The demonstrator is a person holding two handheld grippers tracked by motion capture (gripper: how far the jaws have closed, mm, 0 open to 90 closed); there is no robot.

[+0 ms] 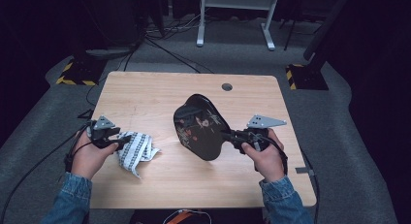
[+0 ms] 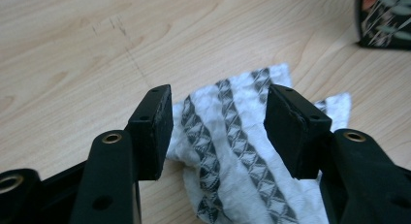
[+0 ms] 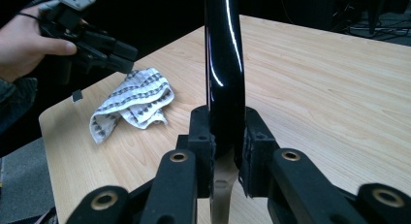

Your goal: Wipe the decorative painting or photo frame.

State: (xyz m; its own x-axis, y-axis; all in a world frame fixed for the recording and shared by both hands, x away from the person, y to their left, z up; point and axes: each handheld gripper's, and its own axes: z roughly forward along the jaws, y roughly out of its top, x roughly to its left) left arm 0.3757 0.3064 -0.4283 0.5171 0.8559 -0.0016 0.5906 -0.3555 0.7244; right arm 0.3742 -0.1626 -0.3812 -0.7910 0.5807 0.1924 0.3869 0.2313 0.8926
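A crumpled white cloth with grey patterned stripes (image 1: 135,149) (image 2: 228,136) (image 3: 133,100) lies on the wooden table (image 1: 145,88) at the front left. My left gripper (image 1: 123,141) (image 2: 218,132) (image 3: 118,56) hangs just over the cloth's left edge, its jaws open and the pads clear of the fabric. A black glossy plate with a floral print (image 1: 198,127) (image 3: 223,64) (image 2: 385,18) is held on edge above the table's middle. My right gripper (image 1: 228,136) (image 3: 225,141) is shut on its rim from the right.
A round cable hole (image 1: 227,87) sits near the table's far edge. Beyond the table are a white desk frame (image 1: 232,20), two stands with yellow-black striped bases (image 1: 77,73) (image 1: 303,73) and cables on the grey floor.
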